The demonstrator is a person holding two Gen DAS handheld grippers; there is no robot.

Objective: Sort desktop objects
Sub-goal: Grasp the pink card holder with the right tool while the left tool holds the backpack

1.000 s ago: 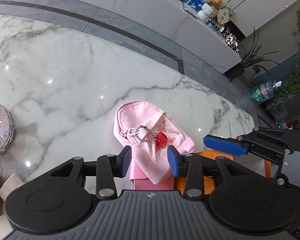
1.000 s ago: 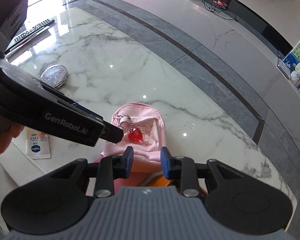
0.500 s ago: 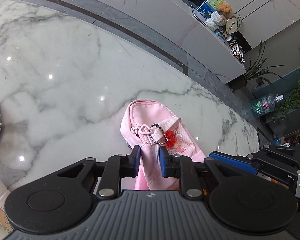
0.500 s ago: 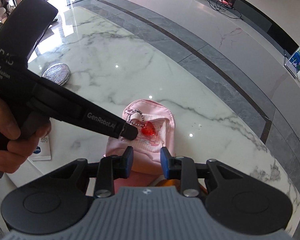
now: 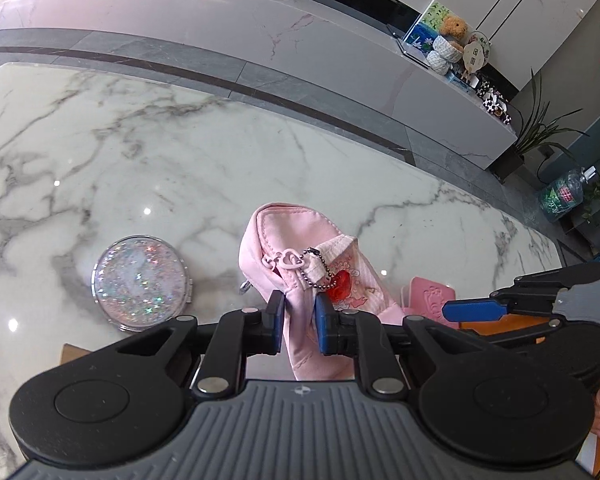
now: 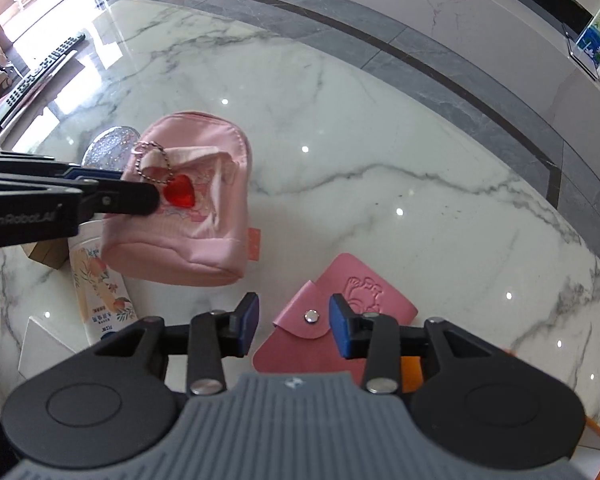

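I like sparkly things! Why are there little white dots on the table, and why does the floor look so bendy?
Right wrist view: the dots are lamp glare on the shiny marble table; bright window light washes out the top left corner. Both views: the fisheye lens curves the straight floor stripe. Left wrist view: the round glitter mirror sparkles, and the picture looks sharp.

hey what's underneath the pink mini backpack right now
The pink mini backpack is pinched by the left gripper. Beneath it show a cream tube and an orange tag. Whatever else lies below is covered.
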